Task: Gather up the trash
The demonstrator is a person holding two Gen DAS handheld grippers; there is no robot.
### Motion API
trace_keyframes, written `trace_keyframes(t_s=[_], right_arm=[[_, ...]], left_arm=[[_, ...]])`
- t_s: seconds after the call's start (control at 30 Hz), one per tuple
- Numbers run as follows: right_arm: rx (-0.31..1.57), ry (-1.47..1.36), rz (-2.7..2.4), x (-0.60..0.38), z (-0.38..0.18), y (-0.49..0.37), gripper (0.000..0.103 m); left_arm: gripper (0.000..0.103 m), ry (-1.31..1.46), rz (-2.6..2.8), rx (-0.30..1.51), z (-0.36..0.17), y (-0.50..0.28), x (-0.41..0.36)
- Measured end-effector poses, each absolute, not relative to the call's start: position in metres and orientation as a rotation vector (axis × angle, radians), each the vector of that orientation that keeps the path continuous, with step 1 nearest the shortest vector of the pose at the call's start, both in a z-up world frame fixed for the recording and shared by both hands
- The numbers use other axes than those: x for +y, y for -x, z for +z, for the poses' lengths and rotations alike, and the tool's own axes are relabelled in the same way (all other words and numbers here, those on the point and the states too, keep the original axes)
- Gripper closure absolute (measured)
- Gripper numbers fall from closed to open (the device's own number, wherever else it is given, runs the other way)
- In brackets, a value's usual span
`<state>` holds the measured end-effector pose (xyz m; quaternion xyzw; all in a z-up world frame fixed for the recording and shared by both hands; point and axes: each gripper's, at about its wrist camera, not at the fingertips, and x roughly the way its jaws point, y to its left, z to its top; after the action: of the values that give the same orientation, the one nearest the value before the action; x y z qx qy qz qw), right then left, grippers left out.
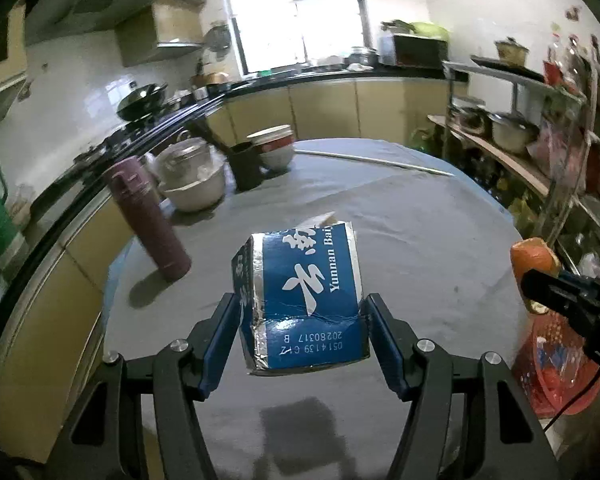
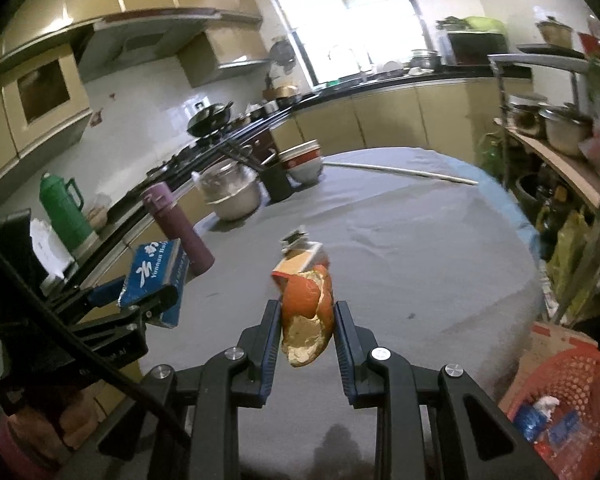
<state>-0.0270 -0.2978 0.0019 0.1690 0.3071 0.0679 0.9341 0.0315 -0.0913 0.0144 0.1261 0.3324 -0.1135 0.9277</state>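
Left wrist view: my left gripper (image 1: 300, 312) has its jaws closed about halfway onto a blue box (image 1: 304, 300), one pad pressing each side. The box hangs in the air above the grey table (image 1: 420, 240), its shadow falling on the cloth below. Beyond the box, to its left, a purple flask (image 1: 148, 216) stands on the table; further back sit a lidded metal bowl (image 1: 192, 180), a dark cup (image 1: 246, 164) and stacked bowls (image 1: 274, 146). To the right of the box my right gripper (image 1: 540, 280) shows at the frame edge with orange peel (image 1: 534, 256) at its tip, and a red basket (image 1: 556, 364) lies below it, off the table's edge.

Right wrist view: my right gripper (image 2: 307, 312) has its jaws narrowed onto the orange peel (image 2: 306, 312), which is pinched between the pads and held clear above the table (image 2: 420, 248). A small torn wrapper (image 2: 300, 248) appears just behind the peel; I cannot tell whether it touches it. Left of the peel, my left gripper (image 2: 140, 300) carries the blue box (image 2: 154, 276). The red basket (image 2: 580, 376) sits to the peel's lower right, with blue scraps inside.
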Motion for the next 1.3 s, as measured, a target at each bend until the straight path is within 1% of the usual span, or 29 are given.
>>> trace_keyframes(t_s=[0.27, 0.67, 1.3], right_arm=[[0.622, -0.396, 0.101, -0.33, -0.009, 0.04, 0.075], [0.639, -0.433, 0.081, -0.348, -0.024, 0.055, 0.075], [0.626, -0.438, 0.067, -0.347, -0.019, 0.079, 0.075]], left_arm=[[0.037, -0.323, -0.279, 0.68, 0.015, -0.023, -0.129], [0.037, -0.381, -0.319, 0.674, 0.013, -0.017, -0.157], [0.037, -0.406, -0.382, 0.662, 0.015, 0.006, -0.168]])
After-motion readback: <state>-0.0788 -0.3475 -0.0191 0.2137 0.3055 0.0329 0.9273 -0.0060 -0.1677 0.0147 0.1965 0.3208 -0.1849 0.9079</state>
